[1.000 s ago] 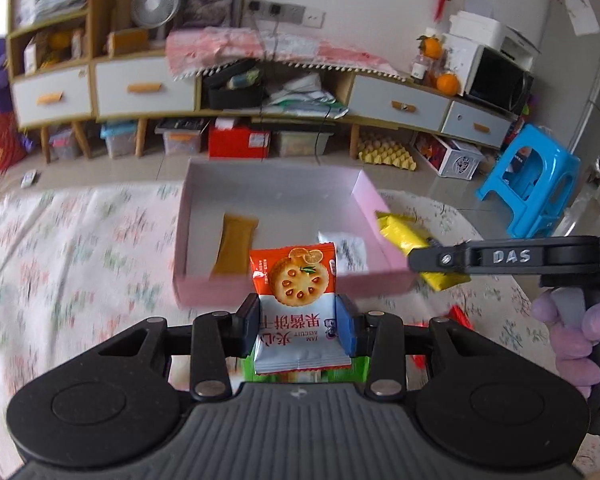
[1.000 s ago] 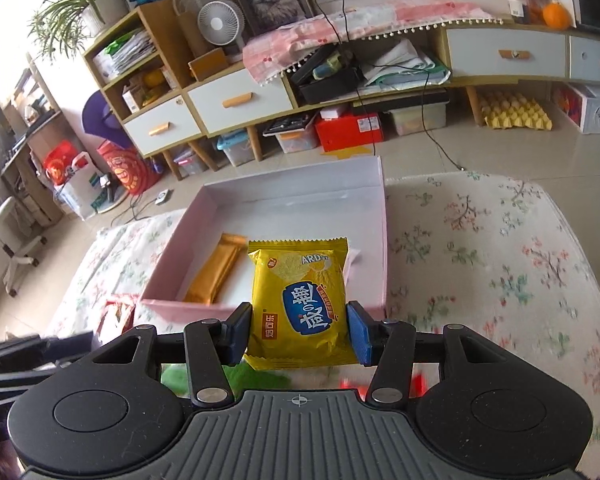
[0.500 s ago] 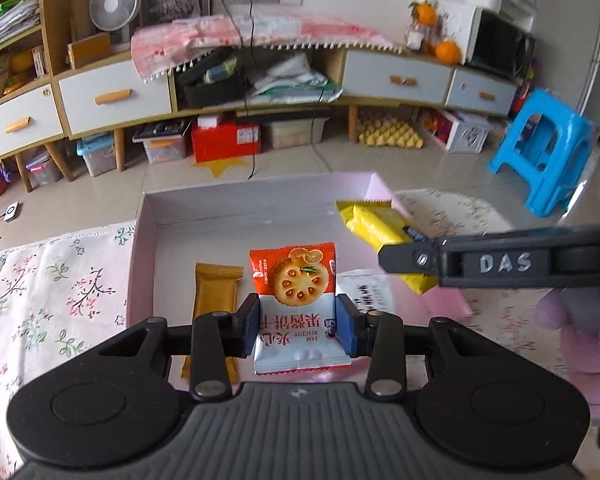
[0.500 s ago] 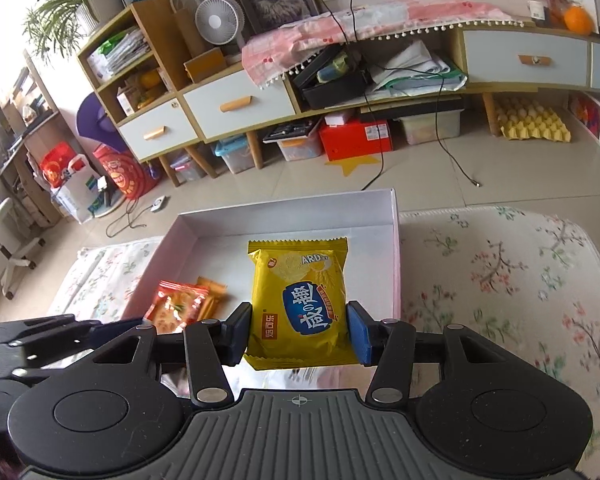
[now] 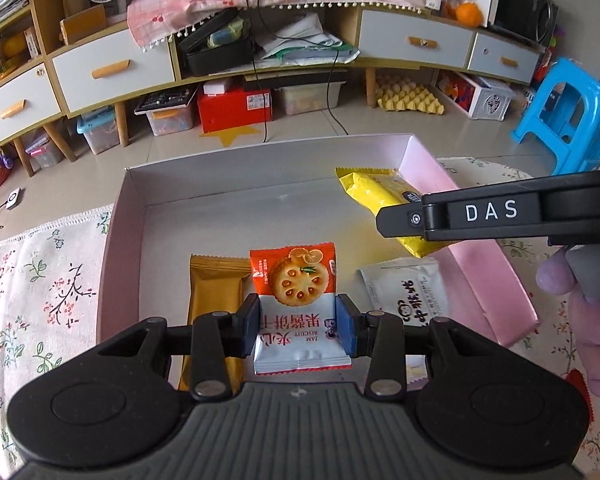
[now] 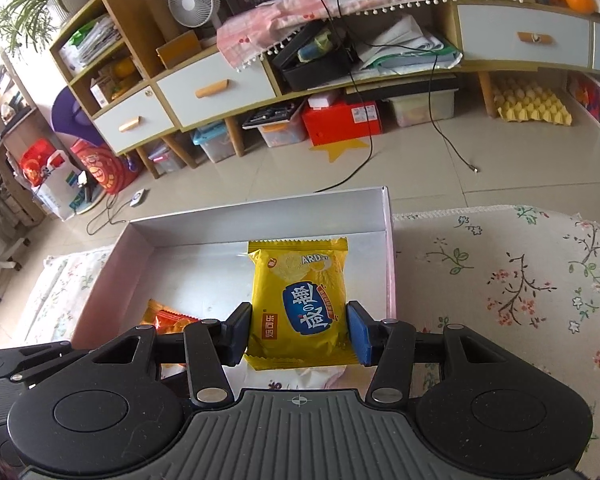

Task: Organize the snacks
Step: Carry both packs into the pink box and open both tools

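Observation:
My left gripper [image 5: 297,326] is shut on an orange and white jam biscuit packet [image 5: 294,280] and holds it over the pink box [image 5: 496,276]. In the box lie a gold bar packet [image 5: 214,288] and a white packet [image 5: 410,296]. My right gripper [image 6: 299,334] is shut on a yellow biscuit packet [image 6: 300,300] over the box's right part [image 6: 390,248]. The right gripper also shows in the left wrist view [image 5: 496,212], with the yellow packet [image 5: 380,196] in it. The orange packet shows low left in the right wrist view [image 6: 168,318].
The box stands on a floral tablecloth [image 5: 28,280], which also shows in the right wrist view [image 6: 520,280]. Beyond the table edge are tiled floor, a low cabinet with drawers [image 5: 112,68] and a blue stool [image 5: 572,116].
Both grippers have moved forward over the box with their packets still held. The box interior now fills more of each view.

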Available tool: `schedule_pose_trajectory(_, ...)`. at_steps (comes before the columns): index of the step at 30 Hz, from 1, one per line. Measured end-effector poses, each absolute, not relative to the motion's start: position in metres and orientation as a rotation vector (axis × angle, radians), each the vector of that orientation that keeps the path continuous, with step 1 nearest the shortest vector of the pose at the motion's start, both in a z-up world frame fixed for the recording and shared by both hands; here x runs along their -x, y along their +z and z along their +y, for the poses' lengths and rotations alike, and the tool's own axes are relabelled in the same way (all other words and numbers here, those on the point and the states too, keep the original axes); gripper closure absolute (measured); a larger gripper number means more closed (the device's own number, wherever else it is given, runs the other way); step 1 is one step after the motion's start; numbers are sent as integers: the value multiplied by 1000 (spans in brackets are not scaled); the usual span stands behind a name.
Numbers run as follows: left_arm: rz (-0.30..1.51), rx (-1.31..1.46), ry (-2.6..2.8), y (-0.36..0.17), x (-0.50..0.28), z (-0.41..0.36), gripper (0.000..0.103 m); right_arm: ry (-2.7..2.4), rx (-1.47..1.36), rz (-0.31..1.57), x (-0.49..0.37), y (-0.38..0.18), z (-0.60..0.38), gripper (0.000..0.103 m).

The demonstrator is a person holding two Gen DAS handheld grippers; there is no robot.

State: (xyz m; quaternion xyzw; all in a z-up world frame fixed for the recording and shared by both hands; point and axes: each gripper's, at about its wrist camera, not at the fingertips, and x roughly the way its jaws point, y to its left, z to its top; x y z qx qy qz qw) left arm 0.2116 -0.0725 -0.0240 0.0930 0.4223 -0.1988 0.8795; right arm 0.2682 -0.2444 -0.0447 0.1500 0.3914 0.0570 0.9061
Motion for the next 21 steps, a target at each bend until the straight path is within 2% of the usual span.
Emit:
schedule_pose_trajectory(12, 891, -196, -410, -29, -220, -72, 64, 116, -317, 798, -277, -46, -243, 50)
schedule_pose_trajectory(13, 888, -199, -410, -29, -220, -73, 63, 114, -324, 791, -277, -46, -243, 48)
schedule_pose_trajectory(15, 888, -205, -410, -29, -220, -73, 44, 112, -342, 790, -278, -44, -245, 42)
schedule_pose_trajectory(21, 878, -203, -411, -29, -220, -73, 38, 115, -335, 786, -278, -41, -246, 36)
